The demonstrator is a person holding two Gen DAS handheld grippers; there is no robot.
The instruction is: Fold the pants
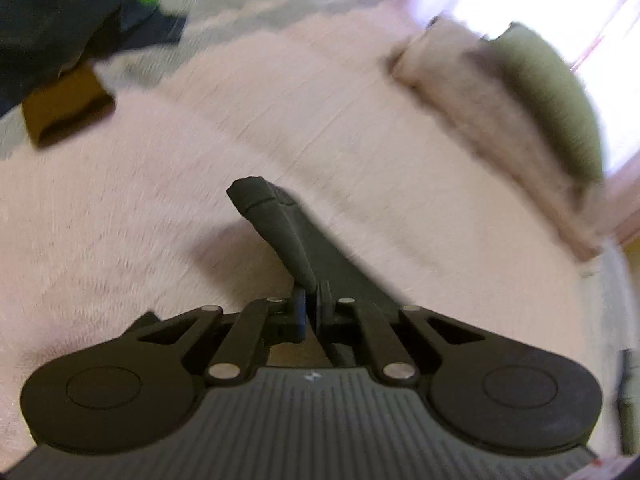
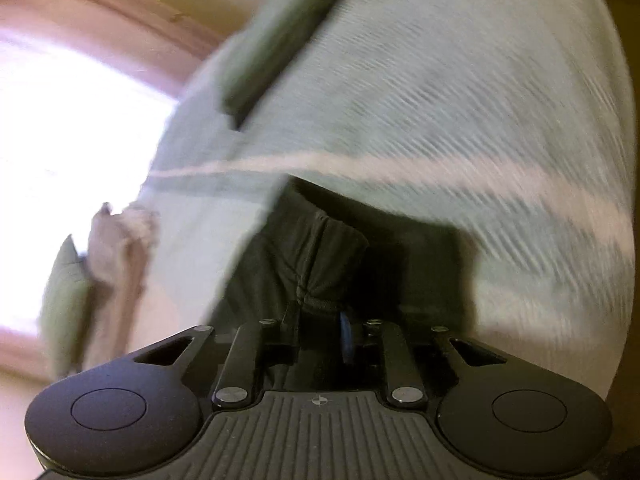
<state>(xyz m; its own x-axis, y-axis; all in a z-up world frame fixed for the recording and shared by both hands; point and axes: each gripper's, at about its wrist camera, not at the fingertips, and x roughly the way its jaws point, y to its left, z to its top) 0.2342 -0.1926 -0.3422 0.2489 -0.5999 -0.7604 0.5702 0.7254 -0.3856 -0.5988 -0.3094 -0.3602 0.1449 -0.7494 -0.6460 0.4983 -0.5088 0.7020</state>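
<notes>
Left gripper (image 1: 272, 196): we are seeing the jaws pressed together on nothing, pointing across the pink blanket (image 1: 360, 160) on the bed.
Pants, left view: we are seeing dark cloth (image 1: 60, 12) lying well apart, up and to the left of the jaws; we are judging it to be the pants.
Right gripper (image 2: 320, 316): we are seeing the jaws pinching a bunched fold of the pants (image 2: 320, 256) right at the tips.
Nearer arm: the right, already in contact.
Long axis: we cannot tell; motion blur is hiding it.
Pants appearance: dark, soft, gathered into wrinkles, lying over a pale striped sheet (image 2: 460, 100).
</notes>
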